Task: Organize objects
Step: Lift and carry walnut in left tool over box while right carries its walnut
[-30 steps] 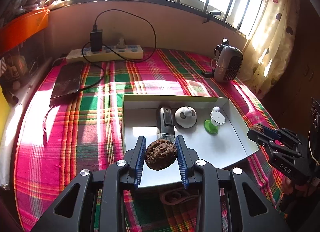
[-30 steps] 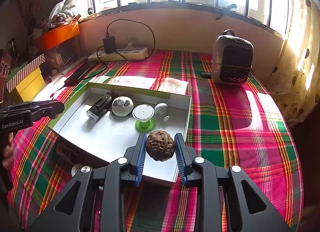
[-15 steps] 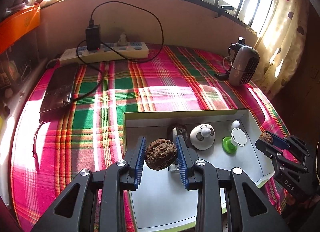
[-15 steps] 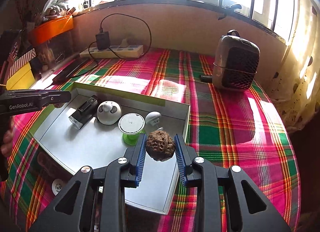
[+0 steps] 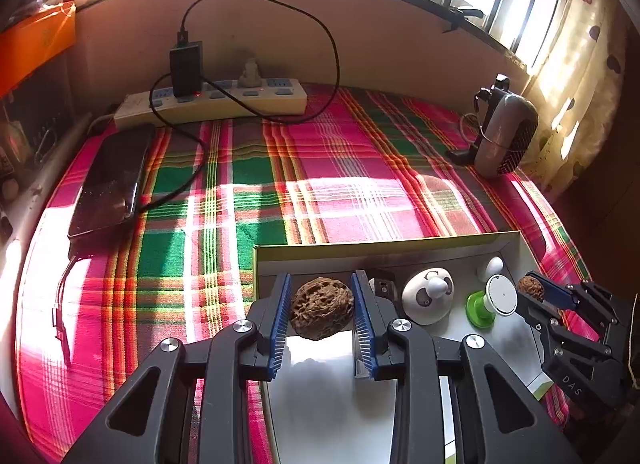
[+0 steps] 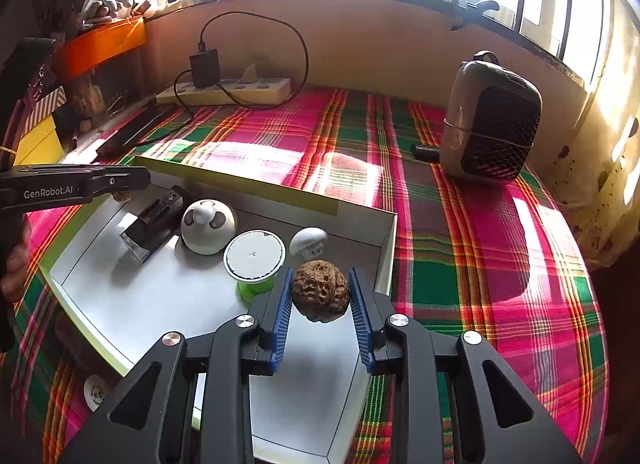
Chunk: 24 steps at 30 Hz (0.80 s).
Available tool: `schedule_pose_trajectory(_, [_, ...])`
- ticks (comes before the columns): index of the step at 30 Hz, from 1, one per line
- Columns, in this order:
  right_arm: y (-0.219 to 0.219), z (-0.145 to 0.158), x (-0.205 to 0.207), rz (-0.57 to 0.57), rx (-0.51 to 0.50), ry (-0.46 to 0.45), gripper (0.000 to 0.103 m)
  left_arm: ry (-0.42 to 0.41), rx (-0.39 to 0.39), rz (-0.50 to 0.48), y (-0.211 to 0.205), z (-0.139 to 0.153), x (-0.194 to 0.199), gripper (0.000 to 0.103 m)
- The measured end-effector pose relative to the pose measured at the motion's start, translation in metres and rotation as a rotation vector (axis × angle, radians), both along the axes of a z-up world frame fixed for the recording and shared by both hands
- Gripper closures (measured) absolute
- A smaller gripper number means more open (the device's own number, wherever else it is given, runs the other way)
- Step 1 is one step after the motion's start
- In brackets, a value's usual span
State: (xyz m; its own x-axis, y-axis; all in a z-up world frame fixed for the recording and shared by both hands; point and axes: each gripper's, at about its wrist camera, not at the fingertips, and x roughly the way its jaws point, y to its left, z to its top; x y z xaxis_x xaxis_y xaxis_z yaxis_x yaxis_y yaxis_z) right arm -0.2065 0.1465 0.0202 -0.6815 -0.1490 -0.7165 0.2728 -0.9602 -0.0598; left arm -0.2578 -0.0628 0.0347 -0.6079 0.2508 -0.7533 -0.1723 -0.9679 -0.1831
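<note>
the left tongs (image 5: 322,310) are closed partway on a wrinkled brown walnut (image 5: 322,308), the blue ribbed pads pressing its two sides. the right tongs (image 6: 320,298) grip a second wrinkled brown walnut (image 6: 319,290) the same way. both nuts hang above the floor of a shallow white cardboard tray with a green-edged rim (image 6: 240,182), touching nothing but the pads.

just beyond the right tongs and to their left stands a green spool with a round white top (image 6: 254,258), and straight ahead a small white mushroom-shaped plug light (image 6: 309,242). further left in the tray sit a white dome with a panda face (image 6: 207,226) and a black rectangular gadget (image 6: 154,222). from the left tongs these same things lie ahead and to the right.

the tray rests on a bench covered with a pink and green plaid cloth (image 5: 320,168). far ahead of the tongs a cream power strip (image 5: 212,102) lies along the wall, a dark phone (image 5: 110,180) to the left, and a grey heater with a black grille (image 6: 490,120) to the right.
</note>
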Motion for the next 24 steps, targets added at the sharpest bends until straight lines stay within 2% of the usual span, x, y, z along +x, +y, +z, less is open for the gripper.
schedule_pose_trajectory(24, [-0.009,-0.004,-0.008,-0.002,0.050,0.016,0.073,-0.004,-0.034,-0.023,0.011,-0.008,-0.006,0.075])
